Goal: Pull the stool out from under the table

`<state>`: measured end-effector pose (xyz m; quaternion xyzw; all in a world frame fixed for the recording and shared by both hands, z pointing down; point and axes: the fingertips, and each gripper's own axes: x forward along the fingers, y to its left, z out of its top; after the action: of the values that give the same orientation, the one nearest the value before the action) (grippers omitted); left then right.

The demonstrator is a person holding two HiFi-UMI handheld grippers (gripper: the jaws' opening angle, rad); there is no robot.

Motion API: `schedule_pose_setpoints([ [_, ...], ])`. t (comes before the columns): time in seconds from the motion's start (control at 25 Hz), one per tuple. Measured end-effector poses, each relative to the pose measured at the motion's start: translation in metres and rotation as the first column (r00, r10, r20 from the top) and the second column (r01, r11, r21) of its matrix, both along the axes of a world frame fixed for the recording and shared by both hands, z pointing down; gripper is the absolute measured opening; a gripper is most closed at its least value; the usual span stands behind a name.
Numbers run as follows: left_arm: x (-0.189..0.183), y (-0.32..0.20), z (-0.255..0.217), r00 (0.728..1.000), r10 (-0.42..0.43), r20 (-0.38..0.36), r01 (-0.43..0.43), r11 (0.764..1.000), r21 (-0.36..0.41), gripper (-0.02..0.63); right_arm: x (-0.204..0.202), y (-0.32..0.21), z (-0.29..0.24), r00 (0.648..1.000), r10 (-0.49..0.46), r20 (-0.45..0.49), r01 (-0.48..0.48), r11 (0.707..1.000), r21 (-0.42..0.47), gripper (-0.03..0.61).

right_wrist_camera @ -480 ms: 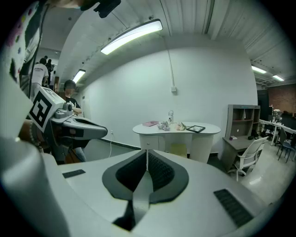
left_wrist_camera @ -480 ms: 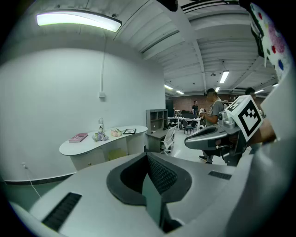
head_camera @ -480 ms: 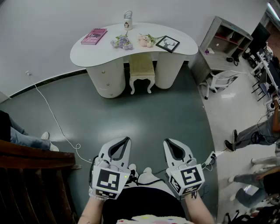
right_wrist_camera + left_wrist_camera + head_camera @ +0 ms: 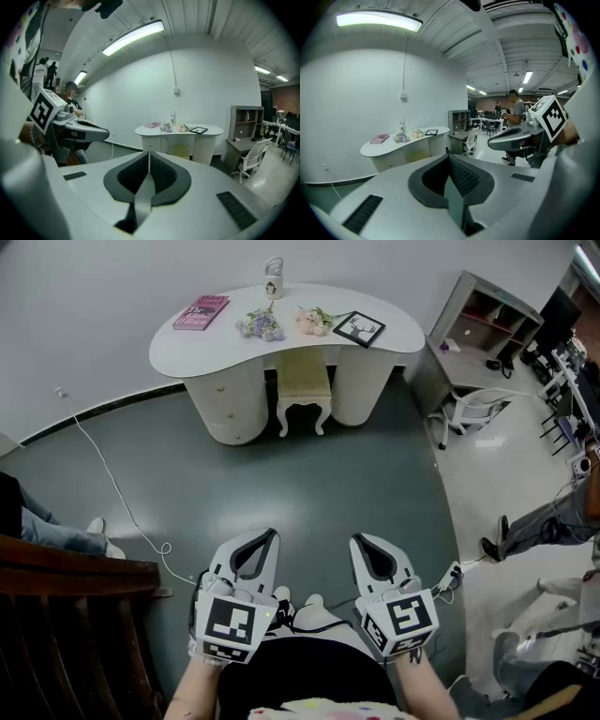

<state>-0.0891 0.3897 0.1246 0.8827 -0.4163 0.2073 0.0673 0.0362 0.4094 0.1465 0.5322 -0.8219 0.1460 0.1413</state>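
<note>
Little has changed since the earlier frame: the desk group sits a touch higher in the head view, and both grippers stay low by the person's body. Grey-green floor (image 4: pixel 309 474) fills the wide gap between the two. At the far wall stands the white, kidney-shaped surface (image 4: pixel 178 348) on two rounded pedestals. The stool (image 4: pixel 303 385), pale with a cushioned seat and curved legs, is tucked between those pedestals, its back part under the top and its front legs showing. It is well apart from the left gripper (image 4: pixel 272 535) and the right gripper (image 4: pixel 357 540), which lie side by side, each with its jaws clenched together on nothing. On the surface lie a pink book (image 4: pixel 201 312) at the left, a black picture frame (image 4: pixel 359 329) at the right, two small flower bunches (image 4: pixel 262 326) between them, and a white bottle (image 4: pixel 273 279) at the back edge.
</note>
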Motion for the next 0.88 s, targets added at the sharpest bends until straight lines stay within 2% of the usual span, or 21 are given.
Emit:
schedule_pose_setpoints([
  [0.52,0.016,0.011,-0.006,0.999,-0.04,0.008,0.04,0.999,0.016,0.015,0.023,0.012,-0.004,0.999,-0.012,0.039,0.012,1.0,0.014,0.04],
  [0.88,0.036,0.024,-0.011,0.998,-0.067,-0.003,0.067,0.996,0.058,0.015,0.049,0.031,-0.004,0.999,-0.015,0.042,0.013,0.999,0.05,0.04],
])
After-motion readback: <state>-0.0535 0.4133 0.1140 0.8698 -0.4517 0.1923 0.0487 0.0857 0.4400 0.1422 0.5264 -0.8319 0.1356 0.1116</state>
